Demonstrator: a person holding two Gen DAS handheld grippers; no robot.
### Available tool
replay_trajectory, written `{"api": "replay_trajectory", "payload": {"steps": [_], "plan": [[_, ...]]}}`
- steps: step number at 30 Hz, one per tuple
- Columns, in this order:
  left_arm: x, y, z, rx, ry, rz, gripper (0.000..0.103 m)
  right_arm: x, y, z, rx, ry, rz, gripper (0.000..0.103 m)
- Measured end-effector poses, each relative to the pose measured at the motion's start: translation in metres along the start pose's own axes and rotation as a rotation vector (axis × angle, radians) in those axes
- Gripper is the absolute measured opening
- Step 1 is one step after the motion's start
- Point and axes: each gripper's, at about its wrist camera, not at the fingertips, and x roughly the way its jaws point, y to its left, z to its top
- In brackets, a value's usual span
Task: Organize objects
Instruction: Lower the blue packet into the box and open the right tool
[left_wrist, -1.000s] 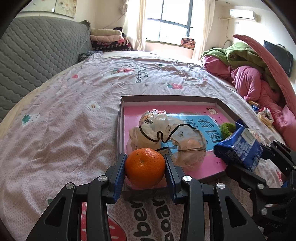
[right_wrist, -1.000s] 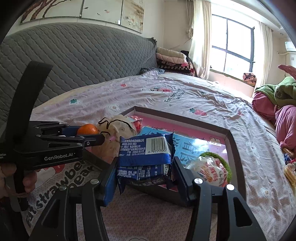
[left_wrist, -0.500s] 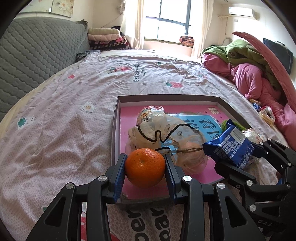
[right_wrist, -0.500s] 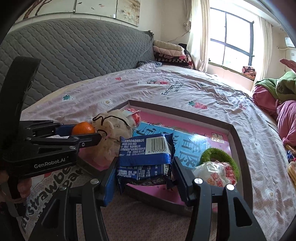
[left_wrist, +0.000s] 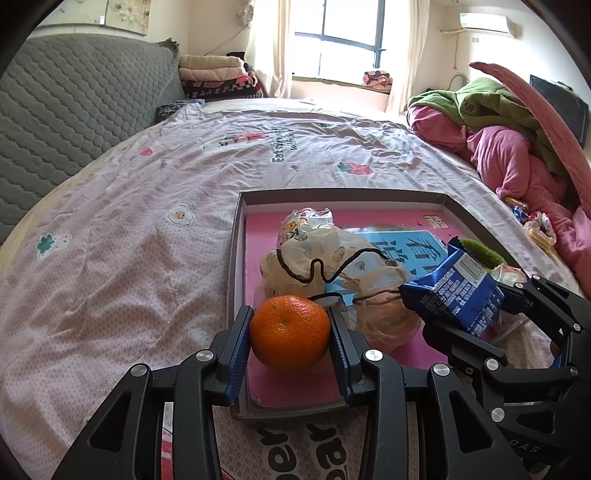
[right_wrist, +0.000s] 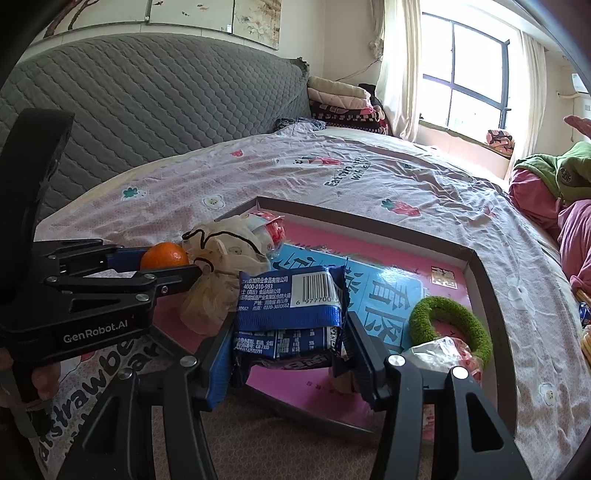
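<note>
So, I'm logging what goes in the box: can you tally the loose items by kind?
Orange: 1
Blue snack packet: 1
Plastic bag: 1
Green ring: 1
Small clear wrapped packet: 1
Total: 5

My way into the tray (left_wrist: 236, 258) is crowded by the crumpled plastic bag (left_wrist: 332, 266); the pink floor along its far wall lies open
</note>
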Motion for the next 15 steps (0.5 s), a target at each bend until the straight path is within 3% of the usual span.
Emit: {"api": "replay_trajectory", "payload": {"steps": [15], "plan": [[-0.0062,-0.001,-0.0088,0.009,0.002,0.012,0.04,-0.0037,0.0007,-0.003,0.001,0.021,0.012,0.055]]}}
